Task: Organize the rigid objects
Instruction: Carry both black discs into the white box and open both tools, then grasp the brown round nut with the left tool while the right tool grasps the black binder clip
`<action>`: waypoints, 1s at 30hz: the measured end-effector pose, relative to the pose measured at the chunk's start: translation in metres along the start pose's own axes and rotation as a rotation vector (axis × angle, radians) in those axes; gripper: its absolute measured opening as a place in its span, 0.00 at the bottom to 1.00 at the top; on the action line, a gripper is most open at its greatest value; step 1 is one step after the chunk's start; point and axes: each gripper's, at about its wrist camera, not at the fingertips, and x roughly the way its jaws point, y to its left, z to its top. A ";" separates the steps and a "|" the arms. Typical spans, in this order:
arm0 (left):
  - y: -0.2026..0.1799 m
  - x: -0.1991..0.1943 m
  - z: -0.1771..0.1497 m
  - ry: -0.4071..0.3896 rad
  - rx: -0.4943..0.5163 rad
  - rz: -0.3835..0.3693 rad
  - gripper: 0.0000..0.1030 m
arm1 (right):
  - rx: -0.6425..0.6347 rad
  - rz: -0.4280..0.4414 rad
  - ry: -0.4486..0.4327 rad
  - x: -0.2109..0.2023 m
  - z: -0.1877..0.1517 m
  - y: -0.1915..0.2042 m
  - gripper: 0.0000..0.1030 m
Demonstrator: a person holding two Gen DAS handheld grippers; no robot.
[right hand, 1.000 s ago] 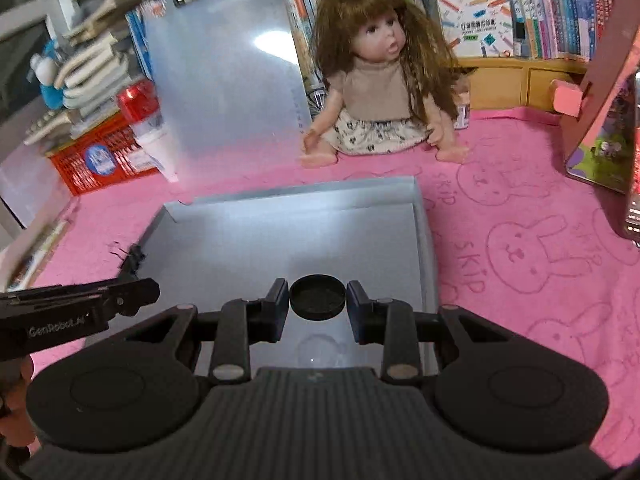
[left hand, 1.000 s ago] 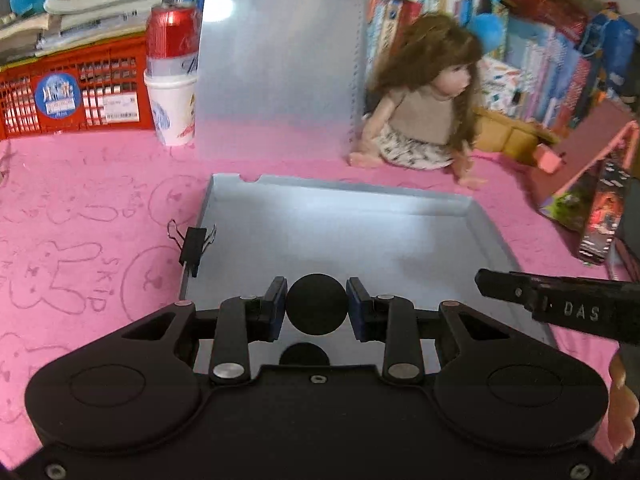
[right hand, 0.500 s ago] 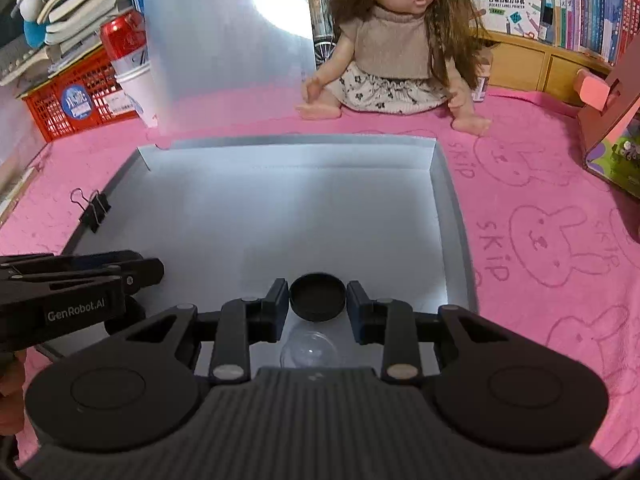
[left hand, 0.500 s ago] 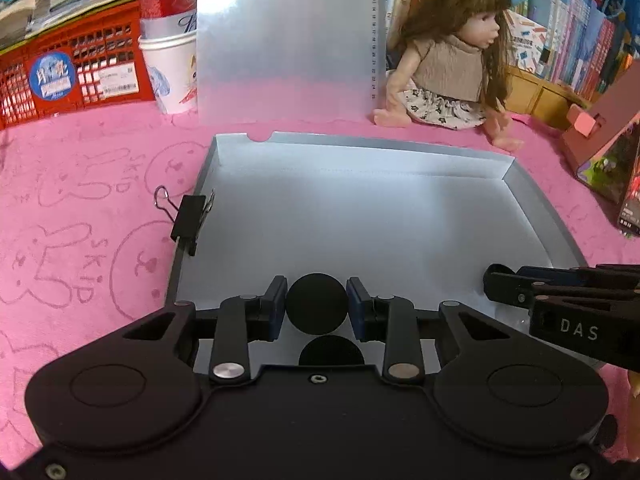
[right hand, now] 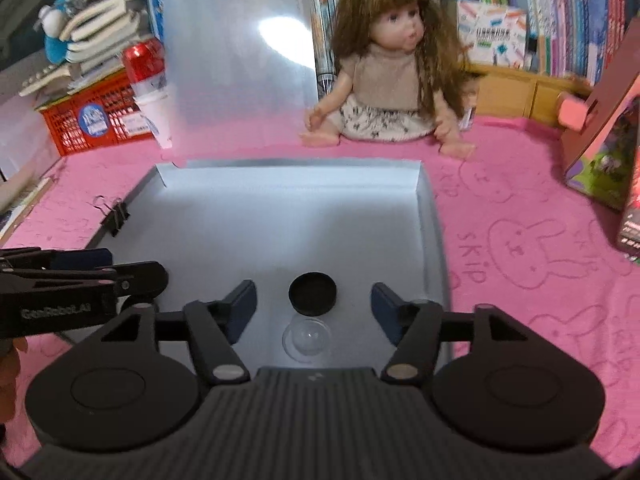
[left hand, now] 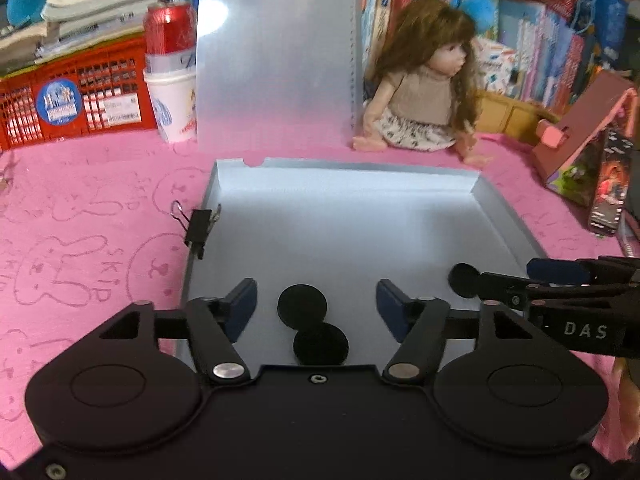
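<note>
Hovering over the near end of the shallow grey cardboard tray (left hand: 400,216), both tools have just spread their jaws. Between the parted blue pads of the left hand-held gripper (left hand: 316,307) a flat round black disc (left hand: 302,306) sits free, touching neither pad, beside or partly over a second black disc (left hand: 320,345) on the tray floor — whether they overlap I cannot tell. The right hand-held gripper (right hand: 313,305) is likewise spread, and its round black cap (right hand: 312,294) rests on the tray just beyond a clear plastic dome (right hand: 306,338), apart from both pads. Releasing low over the tray floor probably keeps these small rigid pieces from rolling away — the raised rim would help. Further along, a black binder clip (left hand: 199,229) grips the tray's left wall, likely holding that fold upright. Beyond the tray, on the pink rabbit-print cloth of the desk (right hand: 520,240), sit a long-haired doll (right hand: 394,68) and a leaning translucent plastic sheet (left hand: 276,52).
</note>
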 end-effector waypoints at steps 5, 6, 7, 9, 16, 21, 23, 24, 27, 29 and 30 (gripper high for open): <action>0.000 -0.039 -0.017 -0.086 0.018 -0.024 0.75 | -0.028 0.016 -0.107 -0.037 -0.017 -0.004 0.86; -0.001 -0.046 -0.021 -0.099 0.023 -0.029 0.75 | -0.031 0.023 -0.127 -0.043 -0.021 -0.005 0.87; -0.002 -0.052 -0.025 -0.110 0.030 -0.035 0.76 | -0.034 0.029 -0.148 -0.050 -0.025 -0.006 0.89; -0.004 -0.067 -0.034 -0.134 0.045 -0.047 0.76 | -0.042 0.036 -0.188 -0.063 -0.034 -0.008 0.93; -0.010 -0.108 -0.068 -0.200 0.070 -0.062 0.80 | -0.077 0.040 -0.285 -0.097 -0.069 -0.012 1.00; -0.006 -0.121 -0.094 -0.205 0.044 -0.066 0.80 | -0.079 0.030 -0.318 -0.112 -0.092 -0.017 1.00; -0.005 -0.125 -0.103 -0.204 0.048 -0.063 0.80 | -0.071 0.022 -0.331 -0.116 -0.100 -0.018 1.00; -0.005 -0.127 -0.109 -0.206 0.052 -0.058 0.80 | -0.067 0.019 -0.338 -0.118 -0.103 -0.019 1.00; -0.004 -0.132 -0.121 -0.216 0.062 -0.043 0.80 | -0.058 0.009 -0.361 -0.125 -0.115 -0.023 1.00; -0.002 -0.135 -0.128 -0.217 0.061 -0.035 0.80 | -0.060 -0.001 -0.373 -0.127 -0.122 -0.024 1.00; -0.001 -0.136 -0.132 -0.214 0.056 -0.033 0.80 | -0.062 -0.008 -0.378 -0.129 -0.126 -0.025 1.00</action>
